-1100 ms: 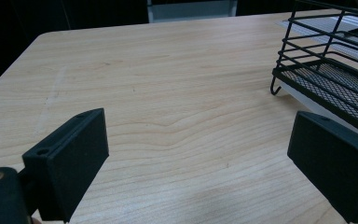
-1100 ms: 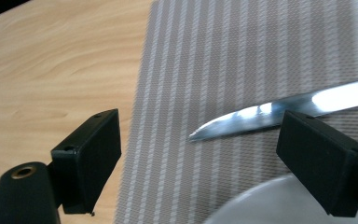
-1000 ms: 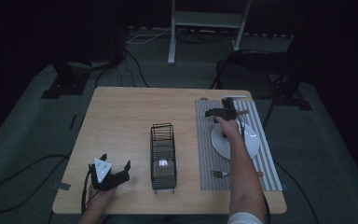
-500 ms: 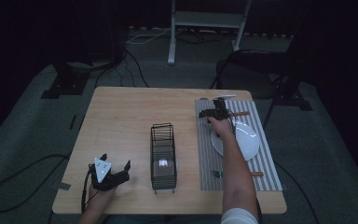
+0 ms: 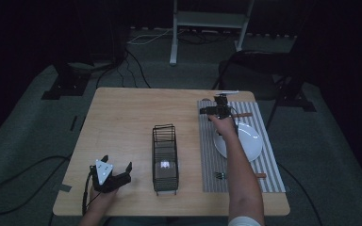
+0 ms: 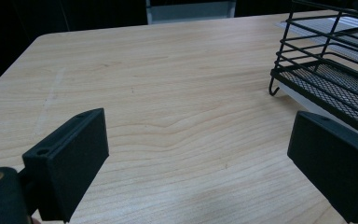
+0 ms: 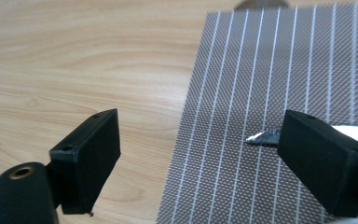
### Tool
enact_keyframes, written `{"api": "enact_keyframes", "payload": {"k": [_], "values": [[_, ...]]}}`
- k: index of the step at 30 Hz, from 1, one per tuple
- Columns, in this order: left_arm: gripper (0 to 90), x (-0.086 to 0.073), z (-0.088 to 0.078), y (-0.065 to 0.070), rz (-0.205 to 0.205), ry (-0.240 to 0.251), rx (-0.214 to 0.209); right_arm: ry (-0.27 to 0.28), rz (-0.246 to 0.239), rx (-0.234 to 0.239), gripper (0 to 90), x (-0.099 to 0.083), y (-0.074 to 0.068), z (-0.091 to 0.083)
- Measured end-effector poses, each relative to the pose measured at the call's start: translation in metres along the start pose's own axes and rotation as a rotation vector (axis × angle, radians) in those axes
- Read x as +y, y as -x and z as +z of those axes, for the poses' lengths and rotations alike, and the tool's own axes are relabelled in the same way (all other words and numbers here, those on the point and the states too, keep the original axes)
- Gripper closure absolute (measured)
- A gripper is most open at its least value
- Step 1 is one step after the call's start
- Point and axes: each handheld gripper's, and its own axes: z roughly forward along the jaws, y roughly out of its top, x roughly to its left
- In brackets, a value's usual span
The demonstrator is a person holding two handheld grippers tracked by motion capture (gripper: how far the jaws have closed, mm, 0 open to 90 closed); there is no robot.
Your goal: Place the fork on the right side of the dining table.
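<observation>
Right gripper view: tongs [image 7: 198,163] (agape) astride placemat [image 7: 279,93] edge.

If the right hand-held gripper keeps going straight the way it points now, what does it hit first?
Probably the striped placemat: the right hand-held gripper angles down over its edge, jaws open. The knife tip lies by one jaw, slightly off that line. Depth is unclear.
</observation>
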Motion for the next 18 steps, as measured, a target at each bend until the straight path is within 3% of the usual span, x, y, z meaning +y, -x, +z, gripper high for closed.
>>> {"api": "enact_keyframes", "payload": {"k": [7,8,15,18], "values": [[5.0,0.000,0.000,0.000,-0.002,-0.001,-0.002,0.088,-0.042,-0.034,11.9,-0.005,-0.015,-0.031],[5.0,0.000,0.000,0.000,-0.002,-0.001,-0.003,0.116,-0.069,-0.034,11.0,-0.012,-0.020,-0.042],[5.0,0.000,0.001,0.000,-0.006,-0.005,0.002,0.208,-0.128,-0.023,11.0,-0.038,-0.036,-0.074],[5.0,0.000,0.001,0.000,-0.007,-0.006,0.004,0.255,-0.159,-0.001,11.0,-0.057,-0.046,-0.096]]}}
